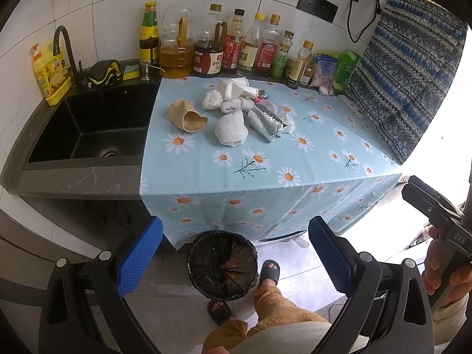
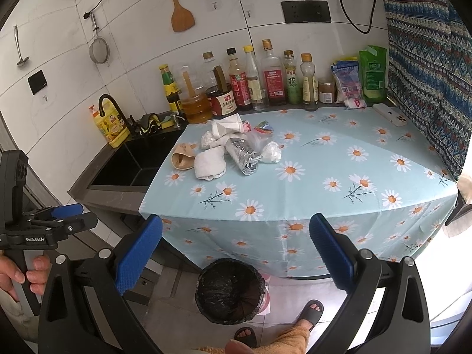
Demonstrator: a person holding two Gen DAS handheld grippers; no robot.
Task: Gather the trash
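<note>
A heap of trash lies on the daisy-print cloth (image 1: 295,159) (image 2: 324,159): a crushed brown paper cup (image 1: 188,116) (image 2: 183,159), white crumpled tissues (image 1: 231,129) (image 2: 210,163), a silver foil wrapper (image 1: 267,122) (image 2: 243,155), white paper cups (image 1: 236,87) (image 2: 228,125). A black-lined bin (image 1: 221,262) (image 2: 231,290) stands on the floor below the counter's front edge. My left gripper (image 1: 234,258) and right gripper (image 2: 236,253) are both open, empty, held back from the counter above the bin.
A black sink (image 1: 97,126) (image 2: 141,162) with a faucet lies left of the cloth. Bottles (image 1: 236,44) (image 2: 250,79) line the back wall. A phone (image 2: 389,114) rests at the back right. The person's sandalled feet (image 1: 268,271) (image 2: 309,314) stand beside the bin.
</note>
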